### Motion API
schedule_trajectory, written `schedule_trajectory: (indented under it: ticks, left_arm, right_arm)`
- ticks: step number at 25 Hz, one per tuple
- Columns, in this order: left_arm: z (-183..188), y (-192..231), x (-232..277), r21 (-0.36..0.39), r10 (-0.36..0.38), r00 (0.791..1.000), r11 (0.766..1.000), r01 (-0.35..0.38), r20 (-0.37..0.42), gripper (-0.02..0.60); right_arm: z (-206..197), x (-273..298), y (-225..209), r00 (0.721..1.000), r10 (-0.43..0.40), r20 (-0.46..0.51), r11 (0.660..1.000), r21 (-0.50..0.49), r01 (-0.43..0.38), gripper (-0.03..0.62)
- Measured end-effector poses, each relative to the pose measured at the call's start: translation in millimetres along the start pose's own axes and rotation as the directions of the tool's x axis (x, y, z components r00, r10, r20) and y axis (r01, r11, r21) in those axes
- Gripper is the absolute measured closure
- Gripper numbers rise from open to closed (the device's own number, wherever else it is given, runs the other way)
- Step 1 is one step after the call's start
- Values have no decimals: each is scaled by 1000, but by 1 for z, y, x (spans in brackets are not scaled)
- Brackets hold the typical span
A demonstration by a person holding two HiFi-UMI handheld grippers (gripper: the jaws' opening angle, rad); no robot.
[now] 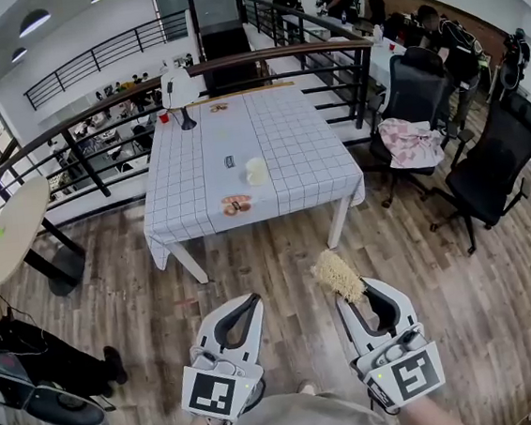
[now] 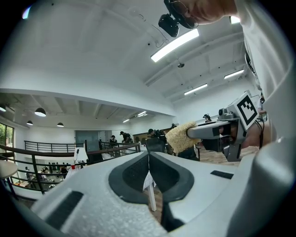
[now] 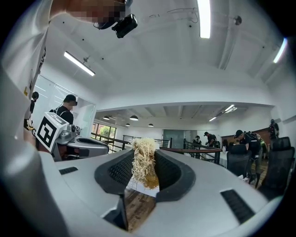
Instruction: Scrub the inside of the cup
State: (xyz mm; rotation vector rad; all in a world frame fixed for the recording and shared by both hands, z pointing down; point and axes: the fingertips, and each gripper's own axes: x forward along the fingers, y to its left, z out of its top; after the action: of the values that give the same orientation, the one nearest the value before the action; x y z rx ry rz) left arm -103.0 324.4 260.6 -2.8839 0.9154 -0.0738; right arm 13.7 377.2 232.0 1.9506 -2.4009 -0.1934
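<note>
left tool (image 1: 253, 299) (image 2: 148, 154) (image 3: 106, 148): jaws fully together, pads meeting at the tip, nothing between them. Held low over the floor, just left of the right tool.
right tool (image 1: 354, 292) (image 3: 145, 153) (image 2: 190, 133): jaws closed down on the straw-coloured fibrous scrub pad.
straw-coloured fibrous scrub pad (image 1: 337, 276) (image 3: 144, 162) (image 2: 179, 137): pinched between the right tool's pads. It sticks out past the tips, forward and slightly toward the left tool.
pale cream cup (image 1: 255, 170): upright on the table, well ahead of both tools and roughly between their lines. Neither tool touches it.
table with white grid-pattern cloth (image 1: 286, 134): straight ahead of the tools, well apart from them.
small dark object (image 1: 230, 161): on the table just beyond the cup and to its left. Too small to identify.
flat orange-brown item (image 1: 236, 204): on the table, on the tools' side of the cup, near the table's near edge.
white desk lamp (image 1: 180, 88): far-left corner of the table.
brown wood-plank floor (image 1: 279, 252): under both tools.
black office chairs (image 1: 500, 158): ahead and right of the right tool. One carries a pink cloth (image 1: 409, 141).
</note>
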Motion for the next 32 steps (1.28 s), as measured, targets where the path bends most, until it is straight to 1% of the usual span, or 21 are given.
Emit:
schedule_trajectory:
  ticks: [8, 11, 16, 22, 32]
  left_arm:
    - [4, -20, 9, 10, -3, 1000, 1000, 3, -8, 565]
    - [5, -21, 17, 4, -10, 1000, 1000, 10, 2, 565]
    - [0, -15, 33, 18, -20, 1000, 1000, 20, 23, 565]
    - [-10, 4, 64, -4, -31, 999, 1000, 31, 39, 565]
    - [-34, 58, 140, -12, -63, 998, 998, 63, 10, 565]
  right_arm:
    - [-4, -15, -20, 1000, -7, 5, 1000, 12, 7, 475]
    - [-9, -13, -26, 1000, -6, 4, 1000, 10, 6, 476]
    - [-16, -1, -32, 1000, -7, 8, 1000, -1, 7, 476]
    - [-27, 25, -50, 1000, -15, -17, 1000, -17, 15, 476]
    - [-47, 106, -92, 999, -33, -33, 999, -15, 33, 475]
